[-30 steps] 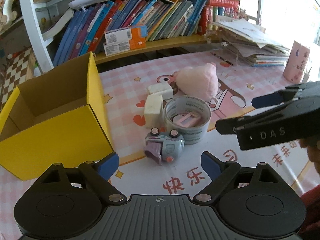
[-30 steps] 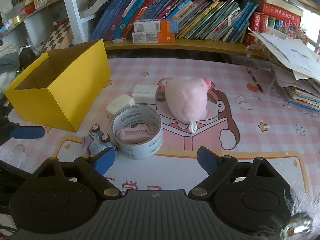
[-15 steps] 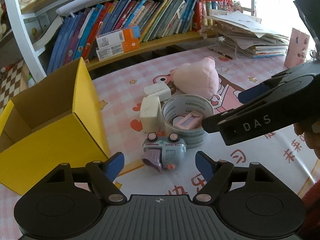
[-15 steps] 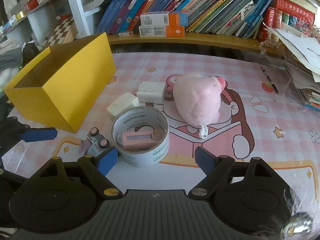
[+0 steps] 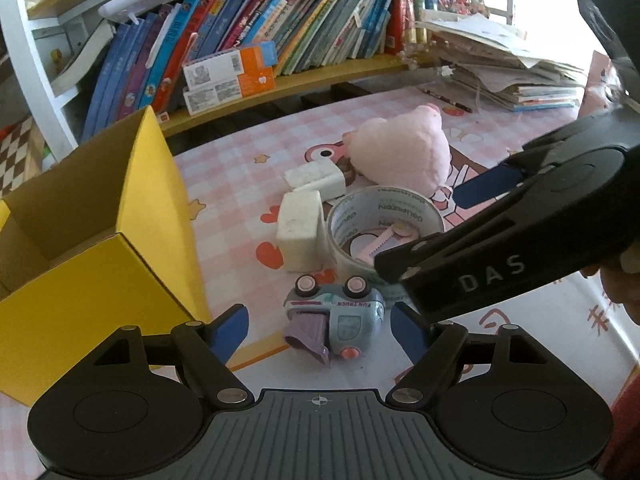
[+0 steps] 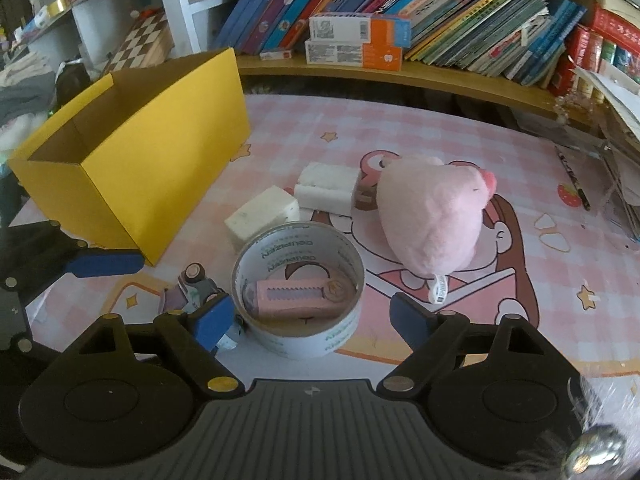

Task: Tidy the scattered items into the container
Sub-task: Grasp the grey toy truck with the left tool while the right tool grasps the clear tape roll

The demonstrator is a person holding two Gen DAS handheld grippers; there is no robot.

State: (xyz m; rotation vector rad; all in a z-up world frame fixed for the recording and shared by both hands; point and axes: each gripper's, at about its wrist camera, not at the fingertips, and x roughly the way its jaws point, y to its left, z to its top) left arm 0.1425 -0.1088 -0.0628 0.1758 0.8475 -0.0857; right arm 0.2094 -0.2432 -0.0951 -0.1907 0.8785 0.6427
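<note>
A small grey-blue toy truck (image 5: 336, 320) lies on its side between the fingers of my left gripper (image 5: 320, 330), which is open and not touching it. My right gripper (image 6: 312, 320) is open too. It hovers at the near side of a tape roll (image 6: 304, 344) that has a pink toothed clip (image 6: 296, 296) lying inside it. Its left finger (image 6: 212, 316) overlaps the truck (image 6: 196, 284). The open yellow box (image 5: 100, 280) stands to the left and looks empty. Two white foam blocks (image 5: 300, 228) and a pink plush (image 6: 432, 216) lie beyond the roll.
A low shelf of books (image 6: 440, 12) and orange-white cartons (image 6: 356, 40) runs along the far edge of the pink checked mat (image 6: 400, 128). A stack of papers (image 5: 512, 72) sits at the back right, with a pen (image 6: 572, 180) nearby. The right gripper's body (image 5: 520, 248) crosses the left view.
Both grippers have come down and forward toward the items, and their jaws have narrowed a little. The right gripper now reaches further over the tape roll in the left wrist view.
</note>
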